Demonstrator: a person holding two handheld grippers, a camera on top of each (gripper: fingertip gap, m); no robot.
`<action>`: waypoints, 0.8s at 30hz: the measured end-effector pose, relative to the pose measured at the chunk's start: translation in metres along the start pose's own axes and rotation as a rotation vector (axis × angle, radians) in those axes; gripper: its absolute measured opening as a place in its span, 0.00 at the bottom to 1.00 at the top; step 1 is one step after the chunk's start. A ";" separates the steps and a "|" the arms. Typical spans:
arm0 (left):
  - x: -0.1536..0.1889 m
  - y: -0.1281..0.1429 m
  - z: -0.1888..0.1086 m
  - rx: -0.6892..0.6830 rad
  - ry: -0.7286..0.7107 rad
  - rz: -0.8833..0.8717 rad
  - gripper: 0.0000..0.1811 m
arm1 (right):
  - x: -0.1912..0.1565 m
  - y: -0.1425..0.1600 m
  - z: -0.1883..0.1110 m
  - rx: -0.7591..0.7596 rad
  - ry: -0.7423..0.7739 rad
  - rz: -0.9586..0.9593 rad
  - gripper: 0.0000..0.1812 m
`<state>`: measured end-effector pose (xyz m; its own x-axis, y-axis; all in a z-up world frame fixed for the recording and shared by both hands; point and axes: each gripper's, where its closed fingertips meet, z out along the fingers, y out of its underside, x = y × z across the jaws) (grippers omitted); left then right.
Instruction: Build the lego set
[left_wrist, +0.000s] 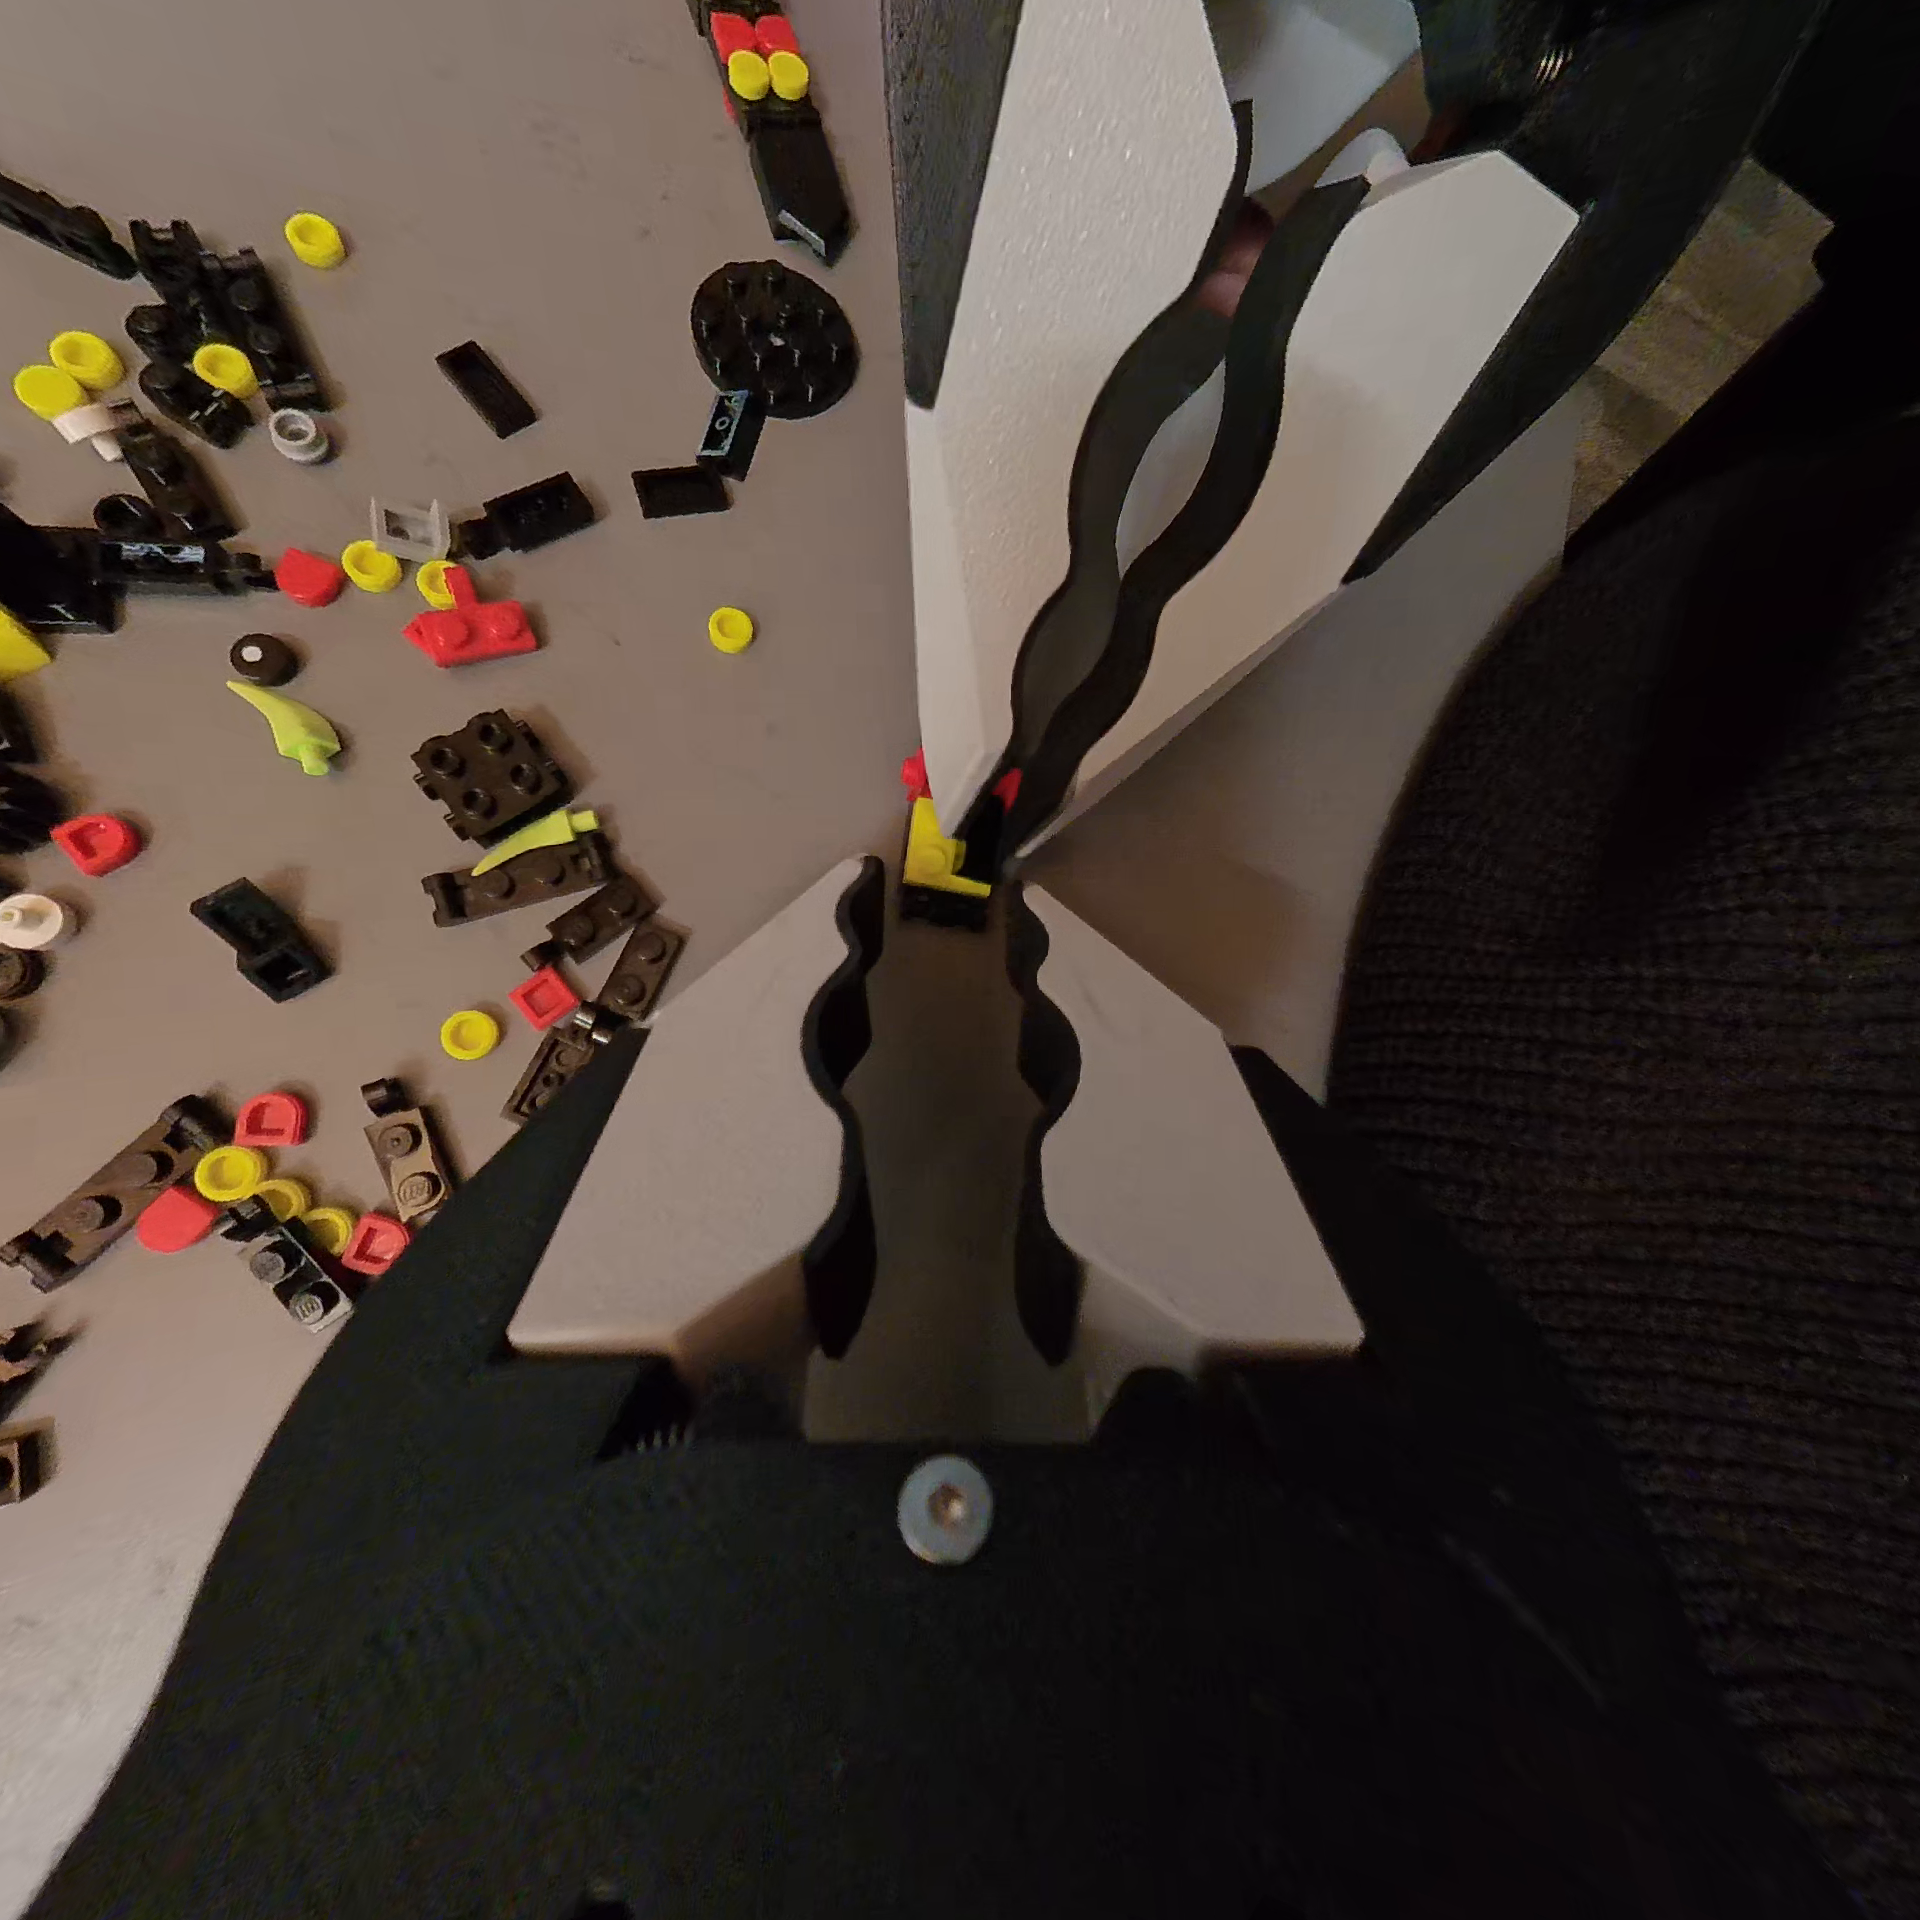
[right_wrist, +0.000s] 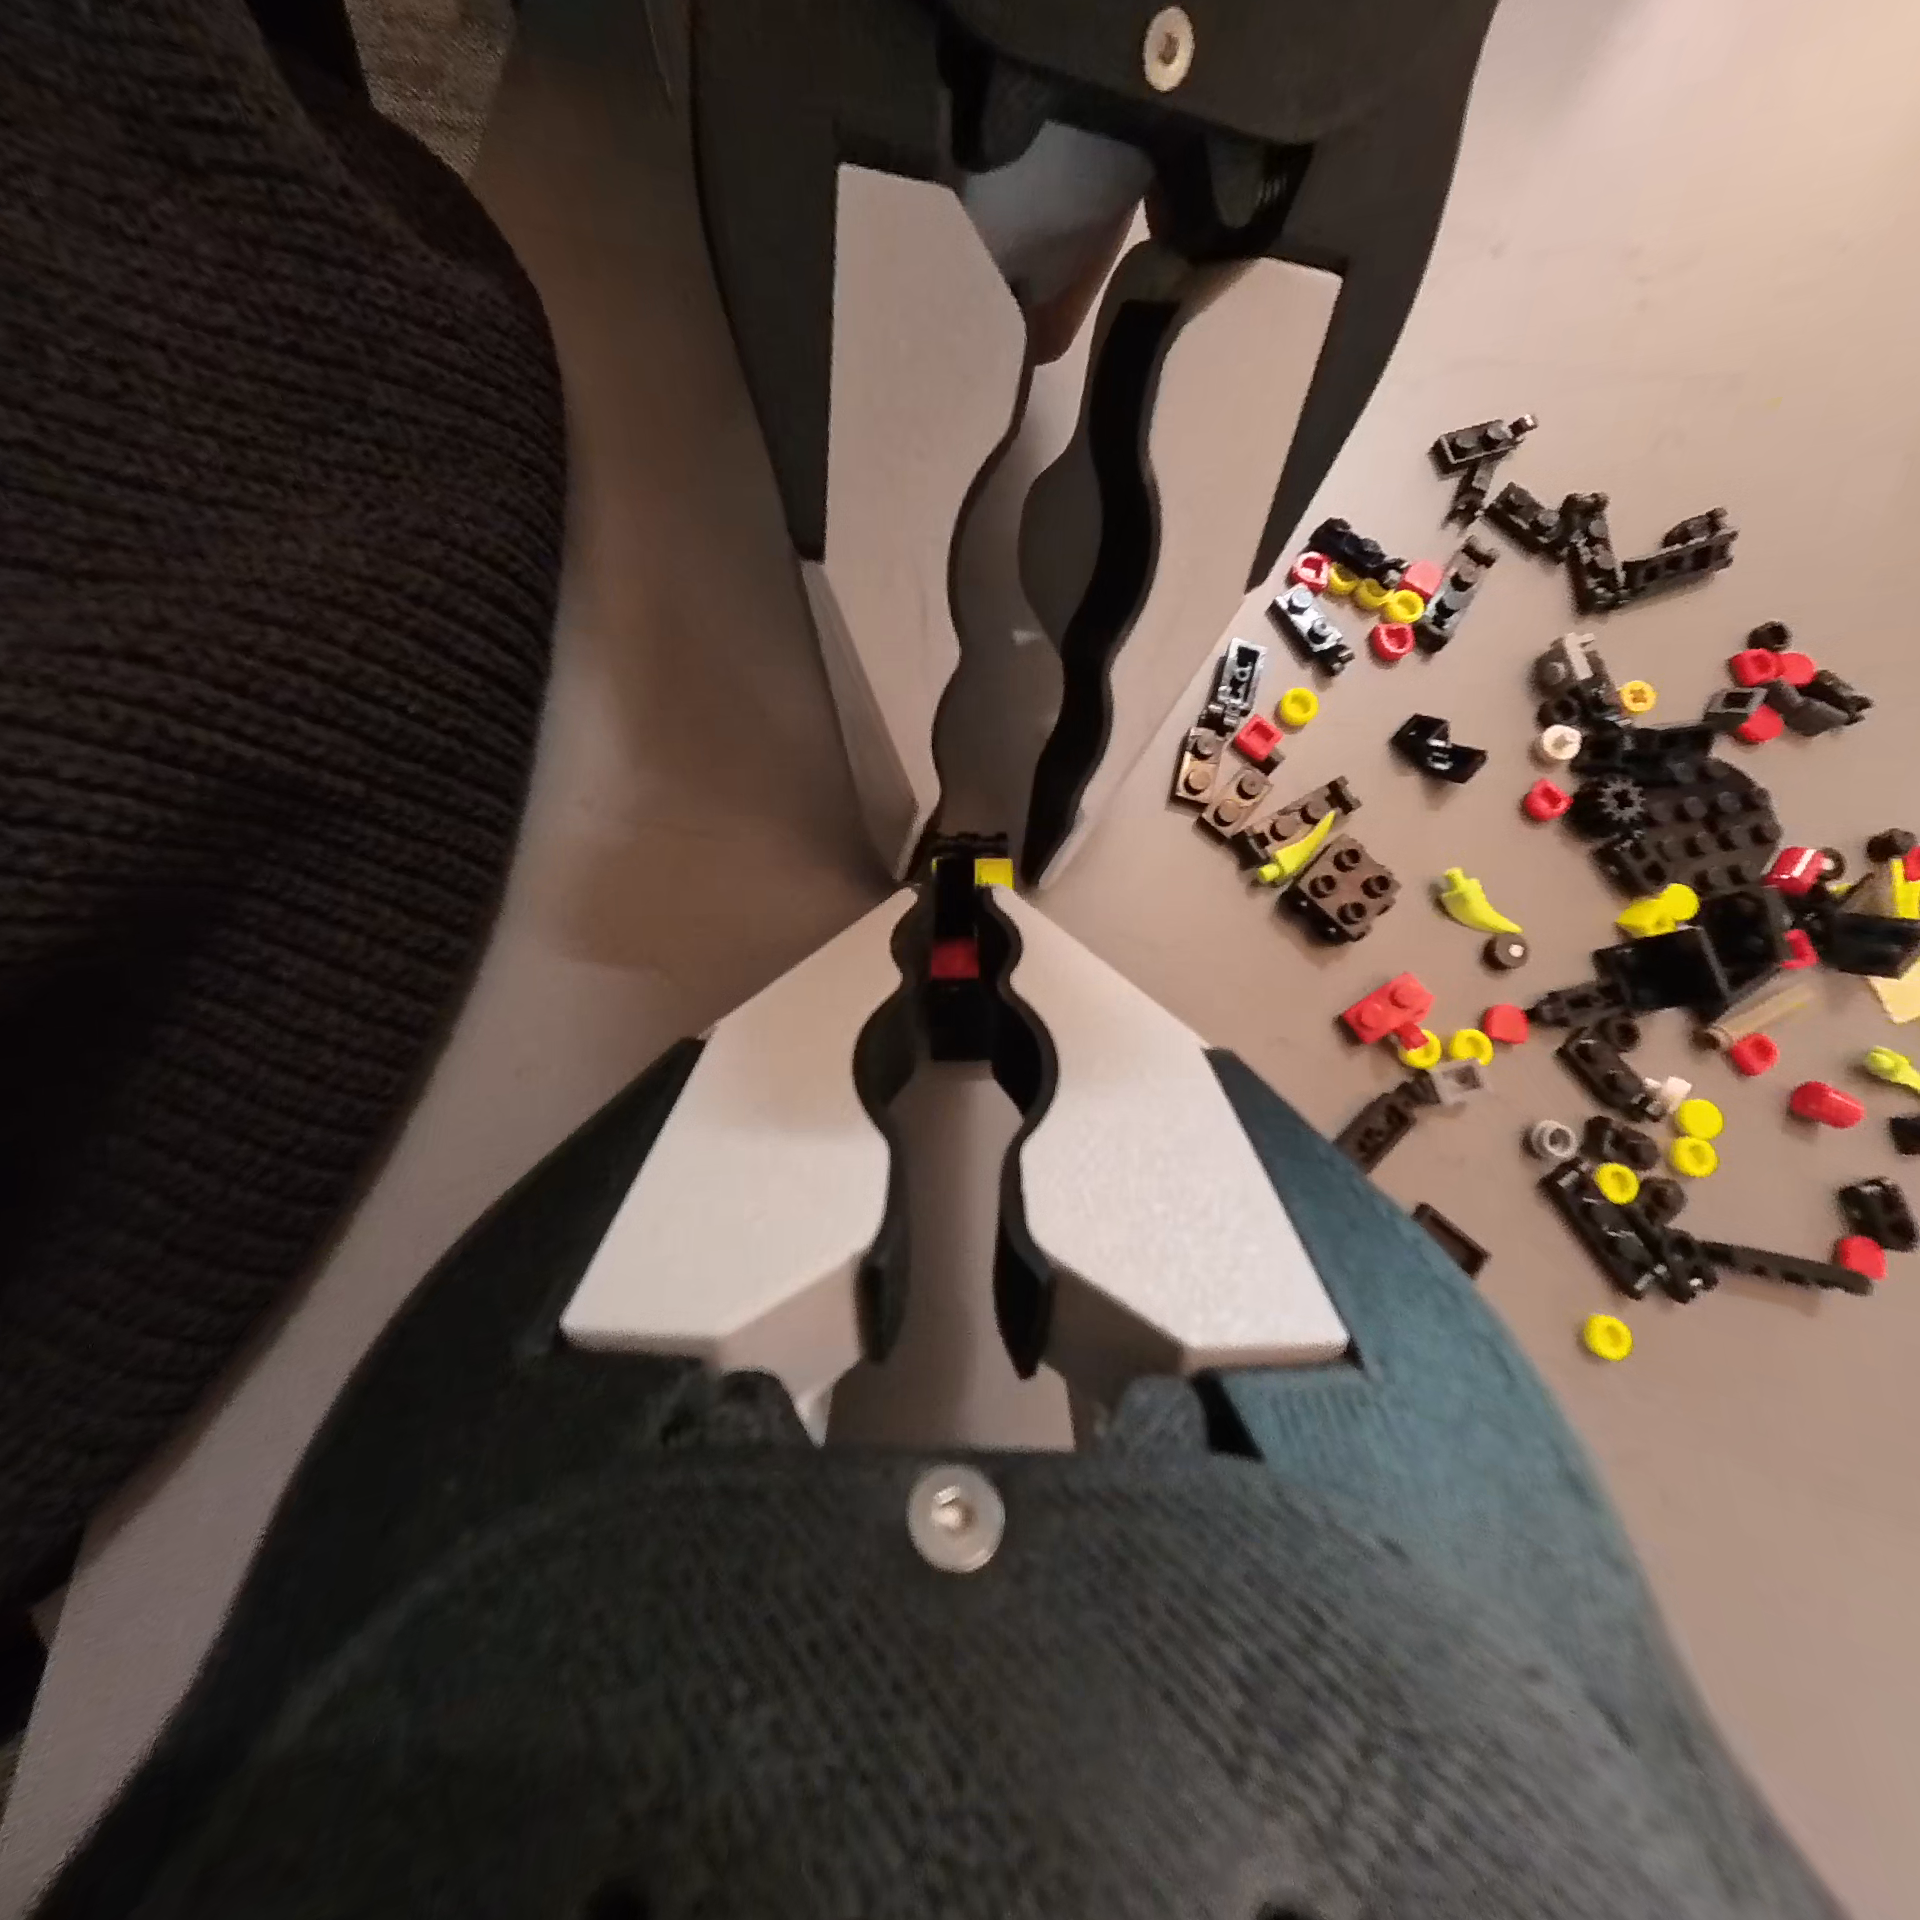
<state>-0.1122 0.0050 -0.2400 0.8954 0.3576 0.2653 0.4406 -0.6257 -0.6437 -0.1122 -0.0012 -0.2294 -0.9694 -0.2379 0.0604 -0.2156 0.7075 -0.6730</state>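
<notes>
Black-red-yellow assembly (right_wrist: 954, 966) sits clamped in right claw (right_wrist: 954, 935), its end pinched by left claw (left_wrist: 943, 894).

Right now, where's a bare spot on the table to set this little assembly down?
The table is bare beyond the scattered bricks, by the left gripper, and nearer, past the lone yellow stud. Between them it is crowded. The strip by the dark knit sleeve is free but narrow.
</notes>
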 end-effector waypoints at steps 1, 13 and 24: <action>0.000 0.000 0.000 0.000 0.001 0.000 0.11 | 0.000 0.000 0.000 0.001 0.001 0.000 0.03; 0.000 0.000 0.000 0.004 0.009 -0.009 0.12 | 0.001 0.001 0.001 -0.002 0.008 -0.007 0.06; 0.000 0.000 0.000 0.004 0.013 -0.013 0.12 | 0.005 -0.012 -0.011 0.071 0.046 0.011 0.04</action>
<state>-0.1118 0.0048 -0.2396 0.8905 0.3565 0.2826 0.4517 -0.6187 -0.6427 -0.1159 -0.0035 -0.2129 -0.9764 -0.1983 0.0851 -0.1973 0.6605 -0.7244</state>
